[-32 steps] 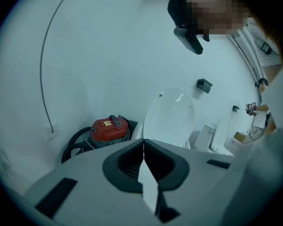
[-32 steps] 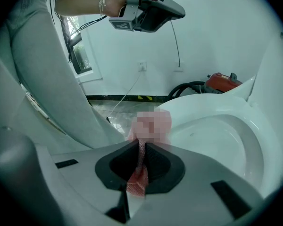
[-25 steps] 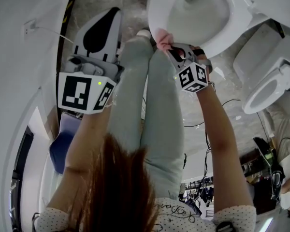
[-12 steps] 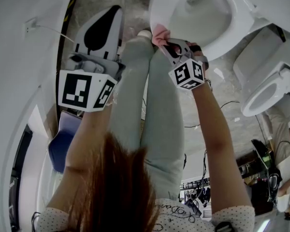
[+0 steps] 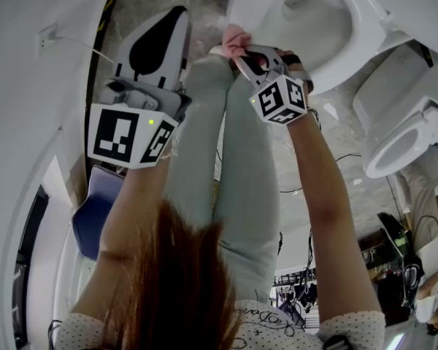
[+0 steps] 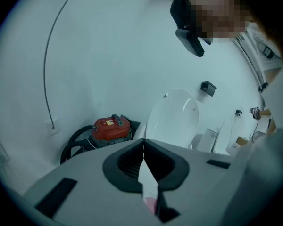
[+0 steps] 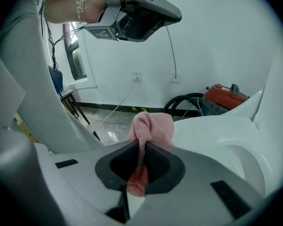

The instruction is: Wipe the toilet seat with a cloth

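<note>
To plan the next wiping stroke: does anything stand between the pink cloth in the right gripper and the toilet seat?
Nothing visible does. The pink cloth, pinched in the right gripper, lies at the front rim of the toilet seat, with bare seat beside it.

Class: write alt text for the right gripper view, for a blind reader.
The right gripper is shut on a bunched pink mesh cloth at the edge of the white toilet seat. Behind stand a red vacuum cleaner and black hose; the left gripper is held above.
</note>
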A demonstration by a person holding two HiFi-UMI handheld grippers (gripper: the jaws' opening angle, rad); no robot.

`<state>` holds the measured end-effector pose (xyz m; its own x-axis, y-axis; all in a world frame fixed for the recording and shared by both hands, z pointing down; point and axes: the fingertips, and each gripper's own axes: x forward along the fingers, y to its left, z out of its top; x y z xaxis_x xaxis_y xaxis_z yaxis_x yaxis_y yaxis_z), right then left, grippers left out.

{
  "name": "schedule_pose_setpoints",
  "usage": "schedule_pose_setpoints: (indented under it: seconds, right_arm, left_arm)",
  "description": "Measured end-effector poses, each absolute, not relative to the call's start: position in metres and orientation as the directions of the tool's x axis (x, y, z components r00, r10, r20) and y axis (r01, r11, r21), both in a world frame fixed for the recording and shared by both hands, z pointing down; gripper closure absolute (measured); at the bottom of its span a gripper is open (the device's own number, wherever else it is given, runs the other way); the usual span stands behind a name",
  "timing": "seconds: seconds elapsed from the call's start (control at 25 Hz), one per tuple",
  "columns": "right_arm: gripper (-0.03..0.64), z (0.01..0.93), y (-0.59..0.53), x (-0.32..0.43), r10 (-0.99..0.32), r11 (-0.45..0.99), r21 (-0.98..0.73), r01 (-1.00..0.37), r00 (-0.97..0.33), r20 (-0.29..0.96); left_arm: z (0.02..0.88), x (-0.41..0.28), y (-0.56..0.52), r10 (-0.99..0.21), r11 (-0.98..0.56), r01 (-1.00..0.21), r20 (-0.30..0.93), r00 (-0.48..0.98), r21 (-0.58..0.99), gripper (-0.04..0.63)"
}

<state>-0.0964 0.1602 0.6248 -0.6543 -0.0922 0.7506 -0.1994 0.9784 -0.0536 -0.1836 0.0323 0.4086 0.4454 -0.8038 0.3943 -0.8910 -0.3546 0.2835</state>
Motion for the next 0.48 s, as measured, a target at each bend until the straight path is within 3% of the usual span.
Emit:
schedule_pose_setpoints:
  seconds: [0.48]
  right_arm:
    - [0.583, 0.623, 0.141, -0.106, -0.069, 0.987, -0.051, -0.155, -0.676, 0.734]
  left_arm:
    - [0.417, -0.188, 0.026, -0.797, -0.328, -0.903, 0.433, 0.422, 0.278, 0.591]
